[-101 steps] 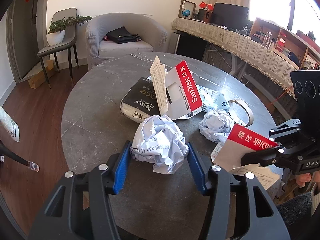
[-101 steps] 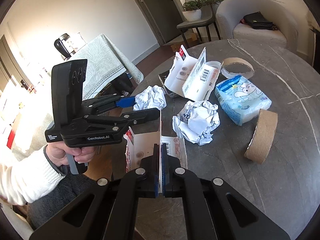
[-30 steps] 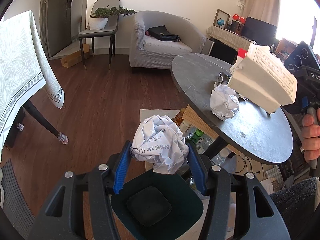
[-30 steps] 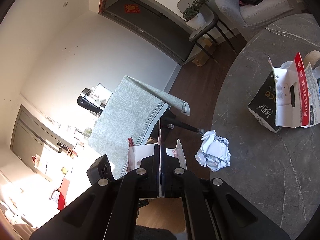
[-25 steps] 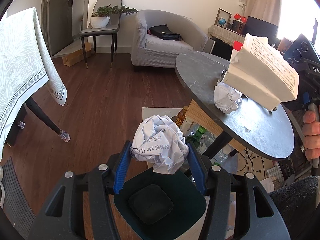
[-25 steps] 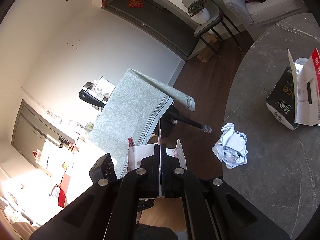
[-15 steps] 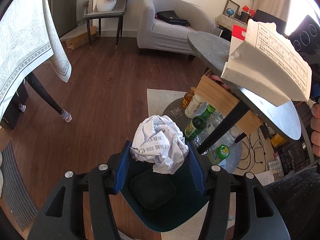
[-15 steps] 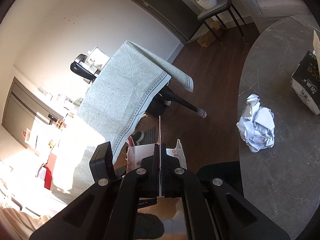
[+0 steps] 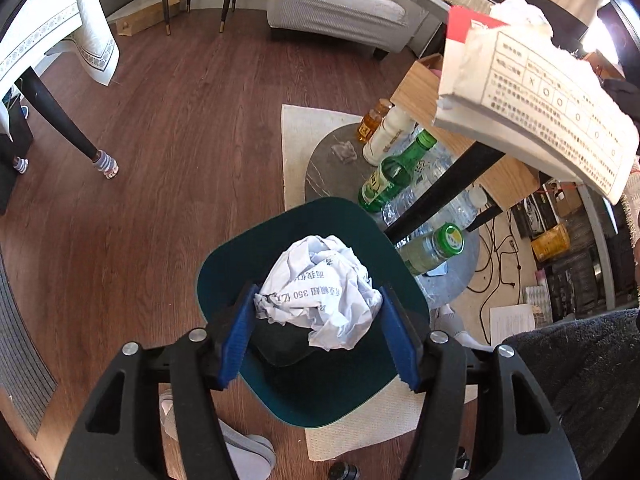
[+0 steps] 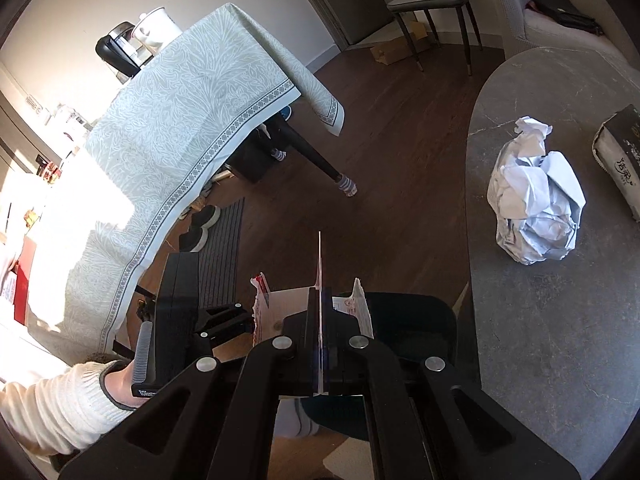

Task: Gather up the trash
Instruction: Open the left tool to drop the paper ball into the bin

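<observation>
1. While my left gripper (image 9: 318, 330) points steeply down over the dark green bin (image 9: 224, 264), its jaws are opening; the crumpled paper ball (image 9: 320, 294) sits between the blue pads (image 9: 240, 336), and a gap shows at the right pad.
2. Directly below the ball, inside the bin, lies a dark object (image 9: 280, 346) that I cannot identify.
3. My right gripper (image 10: 321, 344) is clamped on a flattened red-and-white cardboard package (image 10: 280, 304), held edge-on between its pads. In the left wrist view the same package (image 9: 532, 108) hangs at the upper right, covering part of the table edge.
4. My left hand (image 10: 120, 380), in a cream knitted sleeve (image 10: 52, 404), grips the left tool's handle at the lower left of the right wrist view.
5. Beside the bin, around a black table leg (image 9: 444, 188), stand several bottles (image 9: 384, 176), close to the bin's rim.
6. On the round grey table (image 10: 540, 340) a second crumpled paper ball (image 10: 536, 208) rests near the edge; beyond it a dark carton (image 10: 620, 160) is cut off by the frame.
7. Farther out: wood floor (image 9: 168, 128), a cloth-covered table (image 10: 180, 120), a grey armchair (image 9: 344, 8).
</observation>
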### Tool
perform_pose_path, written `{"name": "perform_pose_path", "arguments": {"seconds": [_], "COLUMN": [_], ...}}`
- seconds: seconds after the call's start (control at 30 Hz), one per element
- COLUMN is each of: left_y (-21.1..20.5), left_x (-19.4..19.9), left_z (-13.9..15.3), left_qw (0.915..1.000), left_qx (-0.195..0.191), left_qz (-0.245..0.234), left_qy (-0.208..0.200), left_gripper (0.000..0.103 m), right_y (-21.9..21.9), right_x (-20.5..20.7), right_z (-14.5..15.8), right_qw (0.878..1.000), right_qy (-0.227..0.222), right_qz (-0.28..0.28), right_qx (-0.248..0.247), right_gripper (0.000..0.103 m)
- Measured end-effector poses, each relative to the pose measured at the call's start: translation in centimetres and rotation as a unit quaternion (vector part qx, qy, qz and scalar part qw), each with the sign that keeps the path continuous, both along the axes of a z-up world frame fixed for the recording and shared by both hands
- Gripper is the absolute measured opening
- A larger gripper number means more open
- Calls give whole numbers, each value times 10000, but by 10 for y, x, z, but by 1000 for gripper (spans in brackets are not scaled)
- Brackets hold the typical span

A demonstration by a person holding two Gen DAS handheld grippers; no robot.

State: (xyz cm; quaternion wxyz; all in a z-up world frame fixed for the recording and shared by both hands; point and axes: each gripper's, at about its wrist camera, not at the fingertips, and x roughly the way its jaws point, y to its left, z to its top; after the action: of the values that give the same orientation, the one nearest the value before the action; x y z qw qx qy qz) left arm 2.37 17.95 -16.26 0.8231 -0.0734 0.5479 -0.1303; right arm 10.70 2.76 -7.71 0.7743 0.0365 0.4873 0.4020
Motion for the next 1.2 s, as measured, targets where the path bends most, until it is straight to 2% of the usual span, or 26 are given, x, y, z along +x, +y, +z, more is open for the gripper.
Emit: {"name": "perform_pose_path", "arguments": {"seconds": [0.23, 0.3, 0.47, 0.63, 0.87, 1.2], "left_y": [-2, 3, 27, 50, 63, 61], "left_x": [-6, -7, -8, -12, -10, 0], "left_z": [-6, -3, 10, 33, 69, 114], "left_qw": [9999, 9999, 9989, 9956, 9907, 9838], "left_qx": [118, 127, 34, -84, -154, -259], "left_qz": [-54, 17, 394, 711, 879, 926], "left_qy": [-5, -69, -267, -611, -1026, -1510], "left_gripper": [68, 63, 44, 35, 33, 33], "right_y": [20, 26, 36, 46, 62, 73], "right_x": [-6, -8, -10, -17, -23, -27], "right_z": [-12, -15, -28, -41, -62, -122], "right_qw": [9977, 9959, 9937, 9905, 9854, 9721], "right_qy": [-221, -327, -295, -267, -198, 134], "right_qz": [201, 246, 322, 451, 680, 1031], "right_qx": [-608, -813, -1029, -1272, -1546, -2105], "right_gripper": [1, 1, 1, 1, 1, 1]}}
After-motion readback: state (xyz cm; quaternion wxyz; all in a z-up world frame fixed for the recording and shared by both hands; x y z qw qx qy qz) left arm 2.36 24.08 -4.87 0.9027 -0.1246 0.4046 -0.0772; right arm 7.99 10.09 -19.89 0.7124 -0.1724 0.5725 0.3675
